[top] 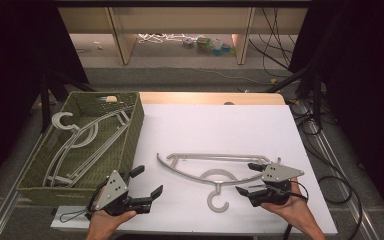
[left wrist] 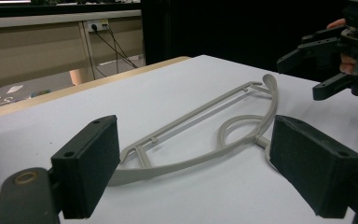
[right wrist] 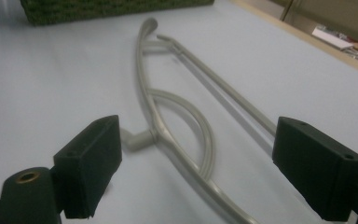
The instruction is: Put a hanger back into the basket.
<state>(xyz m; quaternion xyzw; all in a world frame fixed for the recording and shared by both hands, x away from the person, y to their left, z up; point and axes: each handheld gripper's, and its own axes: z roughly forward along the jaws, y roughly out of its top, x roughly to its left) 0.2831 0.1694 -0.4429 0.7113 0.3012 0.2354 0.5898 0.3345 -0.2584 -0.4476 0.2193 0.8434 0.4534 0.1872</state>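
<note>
a grey hanger (top: 215,172) lies flat on the white table (top: 205,125), hook toward the person, between the two grippers. the green basket (top: 130,145) to the left already holds similar hangers. the left gripper (top: 142,187) and right gripper (top: 247,180) both stand wide and empty. likely step: grasp the hanger; better to close on a thin arm near its end, squarely, so it lifts level.

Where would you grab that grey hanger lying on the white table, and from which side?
The hanger lies flat, hook toward the person. Its right shoulder end sits just in front of the open right gripper, so I would probably close on that thin arm from the right, jaws above and below it. The curved arm is narrow enough to fit between them.
</note>
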